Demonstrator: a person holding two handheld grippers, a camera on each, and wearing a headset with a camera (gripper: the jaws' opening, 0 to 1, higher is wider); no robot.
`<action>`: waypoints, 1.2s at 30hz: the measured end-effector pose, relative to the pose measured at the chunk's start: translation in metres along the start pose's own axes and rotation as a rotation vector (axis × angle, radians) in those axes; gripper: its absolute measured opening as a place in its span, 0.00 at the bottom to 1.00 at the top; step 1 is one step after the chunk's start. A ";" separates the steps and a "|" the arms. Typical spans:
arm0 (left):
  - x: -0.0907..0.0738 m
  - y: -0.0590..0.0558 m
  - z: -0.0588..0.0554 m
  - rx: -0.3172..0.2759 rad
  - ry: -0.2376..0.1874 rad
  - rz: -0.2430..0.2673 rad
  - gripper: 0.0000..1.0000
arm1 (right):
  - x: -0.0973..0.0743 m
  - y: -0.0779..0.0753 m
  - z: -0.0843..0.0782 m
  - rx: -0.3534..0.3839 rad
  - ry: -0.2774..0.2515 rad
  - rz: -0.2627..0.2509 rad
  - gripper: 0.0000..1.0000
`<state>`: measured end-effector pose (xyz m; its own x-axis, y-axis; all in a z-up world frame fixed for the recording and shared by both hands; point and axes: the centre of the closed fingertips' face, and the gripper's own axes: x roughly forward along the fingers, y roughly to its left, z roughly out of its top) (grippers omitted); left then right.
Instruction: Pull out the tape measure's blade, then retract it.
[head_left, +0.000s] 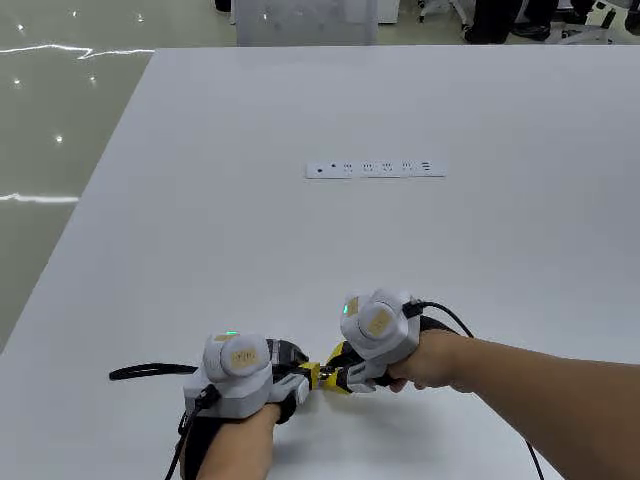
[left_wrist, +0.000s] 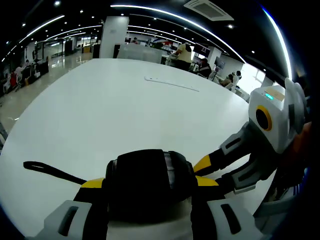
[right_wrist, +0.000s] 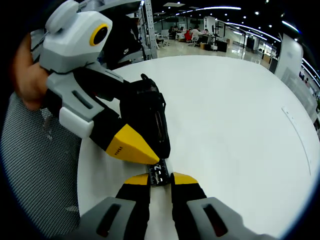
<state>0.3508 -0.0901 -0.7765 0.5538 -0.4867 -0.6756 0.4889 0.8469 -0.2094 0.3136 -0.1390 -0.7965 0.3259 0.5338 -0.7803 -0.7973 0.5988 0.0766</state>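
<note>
In the head view the left gripper (head_left: 296, 376) sits near 6 o'clock on the left forearm (head_left: 238, 450), which rises from the bottom edge. Its jaws point toward 3 o'clock and are clamped around the tape measure (left_wrist: 148, 184). The right gripper (head_left: 338, 378), on the bare right forearm (head_left: 540, 385) entering from 4 o'clock, points toward 8 o'clock, tip to tip with the left, jaws pinched on the blade (right_wrist: 159, 174).

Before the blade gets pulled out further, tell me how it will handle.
The blade looks thin and narrow where the right gripper pinches it, so it will probably bend or sag once long. Its printed face looks smooth, so it may slip from the jaws.
</note>
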 end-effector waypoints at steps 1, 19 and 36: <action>0.000 0.000 0.000 -0.001 -0.001 0.000 0.64 | 0.000 0.000 0.000 -0.001 0.000 0.000 0.14; 0.000 -0.001 0.000 0.006 0.000 -0.008 0.64 | 0.002 0.002 0.001 -0.030 -0.005 -0.017 0.14; 0.000 -0.001 0.000 -0.002 0.001 -0.011 0.64 | 0.008 0.004 0.009 -0.035 -0.010 -0.014 0.14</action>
<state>0.3503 -0.0906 -0.7767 0.5474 -0.4958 -0.6742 0.4935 0.8419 -0.2184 0.3180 -0.1270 -0.7970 0.3420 0.5318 -0.7747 -0.8100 0.5848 0.0439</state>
